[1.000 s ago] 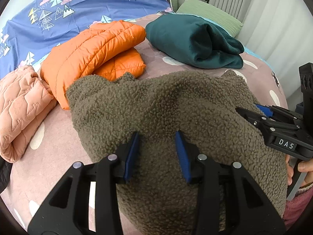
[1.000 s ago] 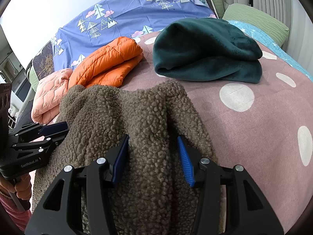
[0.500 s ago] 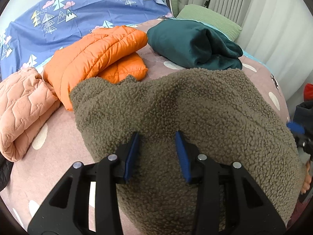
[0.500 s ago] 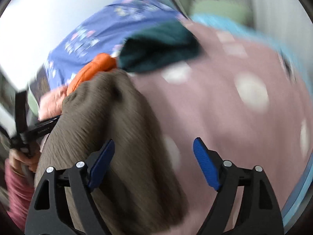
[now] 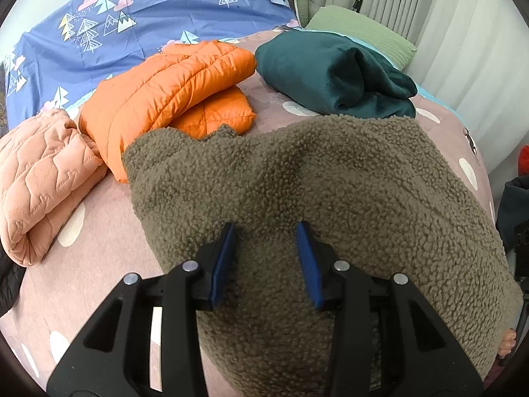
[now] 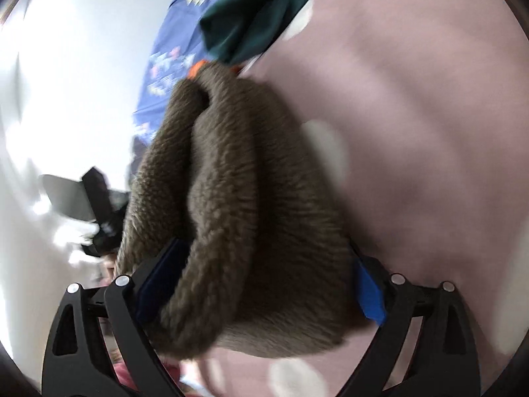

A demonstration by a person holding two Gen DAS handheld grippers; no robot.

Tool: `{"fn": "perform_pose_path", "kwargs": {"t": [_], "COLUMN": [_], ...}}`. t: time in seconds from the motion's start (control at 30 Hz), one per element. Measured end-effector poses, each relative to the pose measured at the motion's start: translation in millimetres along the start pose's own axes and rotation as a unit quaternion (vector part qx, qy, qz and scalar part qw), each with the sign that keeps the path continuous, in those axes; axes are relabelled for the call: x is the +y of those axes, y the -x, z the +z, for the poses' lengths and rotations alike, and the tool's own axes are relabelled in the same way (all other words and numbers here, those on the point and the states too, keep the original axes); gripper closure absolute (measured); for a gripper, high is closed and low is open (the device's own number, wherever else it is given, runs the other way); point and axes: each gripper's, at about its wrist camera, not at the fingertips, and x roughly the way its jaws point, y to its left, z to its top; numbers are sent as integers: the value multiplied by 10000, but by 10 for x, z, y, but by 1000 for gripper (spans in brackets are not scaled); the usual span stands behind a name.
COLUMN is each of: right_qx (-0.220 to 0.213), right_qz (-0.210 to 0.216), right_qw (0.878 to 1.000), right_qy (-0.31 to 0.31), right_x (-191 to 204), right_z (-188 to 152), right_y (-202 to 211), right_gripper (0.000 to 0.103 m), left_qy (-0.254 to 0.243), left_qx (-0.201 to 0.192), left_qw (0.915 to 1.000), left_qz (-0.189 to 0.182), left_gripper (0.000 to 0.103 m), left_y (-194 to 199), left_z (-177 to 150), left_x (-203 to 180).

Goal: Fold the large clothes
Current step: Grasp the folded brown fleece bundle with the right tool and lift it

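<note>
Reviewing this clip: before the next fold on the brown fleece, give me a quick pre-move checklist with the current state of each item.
1. Left gripper pinching the brown fleece: ok, fleece bunched between its pads.
2. Right gripper gripping: not ok, jaws opening, fleece between them.
3. Fleece lying flat: not ok, bunched in the right wrist view.
4. Fleece clear of the orange jacket: not ok, its far edge meets it.
5. Bedspread beside the fleece free: ok.
6. Right wrist view sharp: not ok, blurred.

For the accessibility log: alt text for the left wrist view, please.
The left tool grips a bunched brown fleece garment lying on a pink polka-dot bedsheet. Behind it lie a folded orange puffer jacket, a dark teal garment and a peach quilted one.
</note>
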Motion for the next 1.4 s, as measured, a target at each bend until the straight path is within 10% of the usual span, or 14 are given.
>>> {"fn": "perform_pose_path", "kwargs": {"t": [0.27,0.6,0.73,0.93,1.1,1.4], "right_qx": [-10,6,-81,-315,-406,-436], "right_qz": [-291,-390,-337,-535,-553,-548], "right_qw": [9996,9992,9994,9976,9970,9969], "right_qy": [-29,-66,23,293,361,352], "right_x": [-38,55,88,155,133,50], "right_z": [-31,22,31,-49,-107,-166], "right_y": [-62,-220,-246,-174,-130,-66], "right_gripper": [45,36,56,58,57,52], "left_qy": [-18,88,85,102,724,2010], "left_qx": [-5,-45,-63,-108,-506,-180], "left_qw": [10000,9999,9999,9998,9960,9738], "left_qz": [-10,-59,-56,-93,-145,-1050], "left_gripper": [63,63,63,61,16,5], "left_y": [-10,-23,-23,3,157,-281], "left_z": [15,7,4,4,20,-90], "left_x": [-13,10,7,26,353,1059]}}
